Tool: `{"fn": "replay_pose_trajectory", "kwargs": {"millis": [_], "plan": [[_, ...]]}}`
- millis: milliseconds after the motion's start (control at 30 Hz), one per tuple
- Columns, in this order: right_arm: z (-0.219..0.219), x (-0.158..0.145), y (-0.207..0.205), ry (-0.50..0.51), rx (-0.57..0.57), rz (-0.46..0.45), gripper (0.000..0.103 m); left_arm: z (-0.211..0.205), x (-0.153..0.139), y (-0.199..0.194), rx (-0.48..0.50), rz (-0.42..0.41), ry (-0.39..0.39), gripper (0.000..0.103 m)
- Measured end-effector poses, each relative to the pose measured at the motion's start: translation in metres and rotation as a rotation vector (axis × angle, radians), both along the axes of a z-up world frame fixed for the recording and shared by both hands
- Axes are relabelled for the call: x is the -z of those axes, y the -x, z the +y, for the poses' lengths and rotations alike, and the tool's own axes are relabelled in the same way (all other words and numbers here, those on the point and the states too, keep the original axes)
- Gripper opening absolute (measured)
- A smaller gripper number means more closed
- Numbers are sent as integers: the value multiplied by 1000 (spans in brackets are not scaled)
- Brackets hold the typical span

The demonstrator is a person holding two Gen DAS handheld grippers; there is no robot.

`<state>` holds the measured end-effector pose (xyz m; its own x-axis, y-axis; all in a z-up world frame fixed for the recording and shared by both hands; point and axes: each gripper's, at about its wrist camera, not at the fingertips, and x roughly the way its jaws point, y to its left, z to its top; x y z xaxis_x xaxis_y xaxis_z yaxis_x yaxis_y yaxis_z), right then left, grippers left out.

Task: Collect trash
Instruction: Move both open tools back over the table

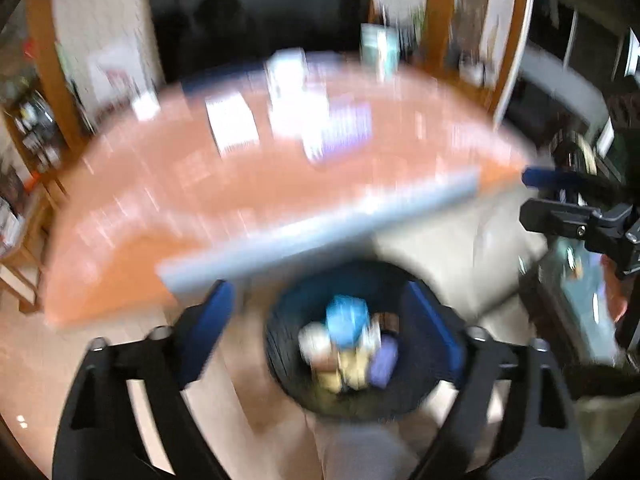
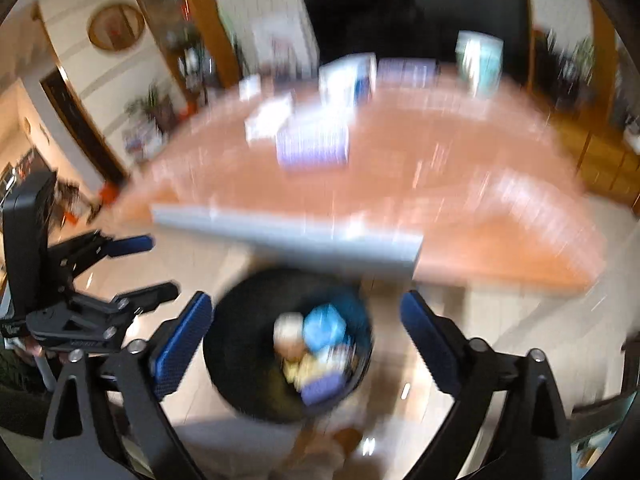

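Both views are motion-blurred. A black round bin (image 1: 280, 344) stands on the floor below the table edge, holding trash: a blue item (image 1: 347, 320), a purple item (image 1: 384, 364) and pale wrappers. My left gripper (image 1: 324, 332) is open and empty above the bin. The bin also shows in the right wrist view (image 2: 240, 352), with the blue item (image 2: 324, 328) inside. My right gripper (image 2: 308, 340) is open and empty above it. Each gripper shows in the other's view: the right gripper (image 1: 540, 196), the left gripper (image 2: 156, 268).
An orange-brown table (image 1: 160, 200) with a grey front edge (image 1: 320, 228) lies ahead. On it sit white and purple boxes (image 1: 344, 132), a white packet (image 1: 232, 120) and a teal carton (image 1: 378, 50). Wooden shelves stand left and right. The floor is light tile.
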<state>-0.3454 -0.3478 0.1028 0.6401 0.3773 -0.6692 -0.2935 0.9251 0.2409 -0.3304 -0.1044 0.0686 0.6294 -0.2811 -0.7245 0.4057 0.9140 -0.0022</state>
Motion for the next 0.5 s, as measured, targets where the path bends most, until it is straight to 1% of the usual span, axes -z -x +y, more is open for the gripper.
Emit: {"fn": "replay_pose_trajectory", "kwargs": {"millis": [33, 67, 100, 133, 167, 200, 233, 267, 300, 500], "plan": [[-3, -21, 2, -15, 16, -84, 99, 2, -17, 1, -14, -69, 20, 101], [-5, -37, 5, -29, 23, -157, 99, 4, -33, 3, -30, -138, 37, 101], [-7, -47, 6, -40, 26, -200, 99, 7, -50, 4, -54, -212, 57, 101], [-8, -61, 4, -61, 31, -252, 99, 8, -64, 2, -79, -261, 78, 101], [-10, -66, -1, -72, 39, -261, 99, 9, -71, -3, -103, -266, 92, 101], [-10, -71, -10, -76, 61, -252, 99, 9, -74, -10, -123, -252, 101, 101], [-9, -71, -17, -75, 72, -232, 99, 9, -77, -17, -134, -237, 114, 101], [-6, -70, -27, -68, 78, -190, 99, 8, -78, -24, -132, -229, 126, 101], [-4, -68, -35, -63, 76, -165, 99, 7, -77, -33, -133, -216, 123, 101], [14, -46, -67, -11, 49, -114, 99, 3, -63, -69, -122, -173, 55, 101]]}}
